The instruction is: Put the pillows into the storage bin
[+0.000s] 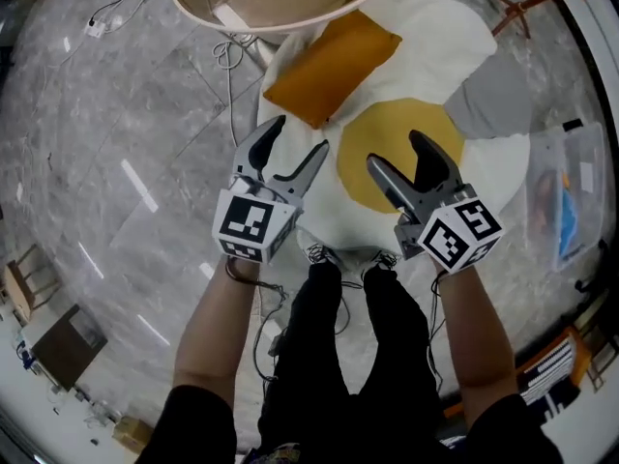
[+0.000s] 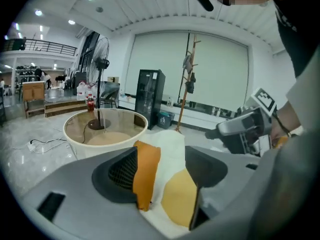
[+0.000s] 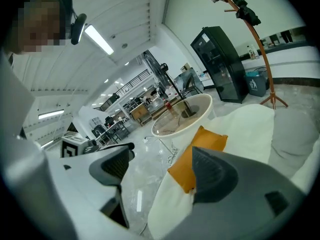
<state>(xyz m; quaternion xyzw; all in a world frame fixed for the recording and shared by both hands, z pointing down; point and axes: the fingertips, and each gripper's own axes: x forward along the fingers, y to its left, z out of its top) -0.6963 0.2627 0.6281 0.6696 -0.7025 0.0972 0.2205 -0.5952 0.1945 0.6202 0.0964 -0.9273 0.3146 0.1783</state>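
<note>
An orange pillow [image 1: 334, 66] lies on a big white cushion [image 1: 440, 42] with a yellow round middle [image 1: 397, 148], spread on the floor. A grey pillow [image 1: 488, 100] rests on the cushion's right side. The round white storage bin [image 1: 280, 13] stands just beyond the orange pillow. My left gripper [image 1: 300, 138] hovers open above the cushion's left edge, nothing between its fingers. My right gripper [image 1: 395, 153] hangs open over the yellow middle, also empty. The left gripper view looks past the orange pillow [image 2: 146, 171] to the bin [image 2: 105, 129]. The right gripper view shows the orange pillow [image 3: 197, 154] and the bin [image 3: 182, 116].
A clear plastic bag [image 1: 566, 201] lies on the floor at the right. Cables [image 1: 227, 56] trail by the bin. A wooden coat stand's foot [image 1: 522, 8] stands behind the cushion. The person's shoes [image 1: 319, 254] touch the cushion's near edge. A black cabinet [image 2: 150, 96] stands further off.
</note>
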